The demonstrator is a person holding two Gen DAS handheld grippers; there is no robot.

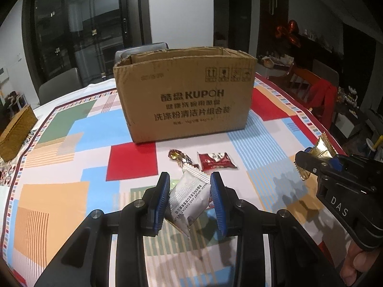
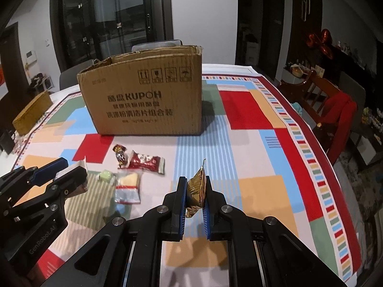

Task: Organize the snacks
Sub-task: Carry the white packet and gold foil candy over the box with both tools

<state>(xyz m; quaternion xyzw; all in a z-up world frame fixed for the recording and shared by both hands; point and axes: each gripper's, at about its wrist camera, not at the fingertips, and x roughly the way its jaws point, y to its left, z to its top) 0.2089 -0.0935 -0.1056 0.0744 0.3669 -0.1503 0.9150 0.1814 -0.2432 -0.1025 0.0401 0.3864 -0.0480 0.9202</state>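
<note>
An open brown cardboard box (image 1: 184,95) stands on the table; it also shows in the right wrist view (image 2: 146,95). My left gripper (image 1: 190,179) is shut on a white snack packet (image 1: 189,199), held above the table. My right gripper (image 2: 195,184) is shut on a gold foil snack packet (image 2: 196,191), which also shows at the right of the left wrist view (image 1: 319,151). On the table lie a gold-wrapped candy (image 2: 120,155), a red packet (image 2: 146,163), a green sweet (image 2: 106,175) and a clear packet with a yellow piece (image 2: 128,186).
A colourful patchwork tablecloth (image 2: 251,148) covers the table. A woven basket (image 1: 15,134) sits at the far left edge. Chairs stand behind the box and at the right, one with a red cloth (image 2: 340,110).
</note>
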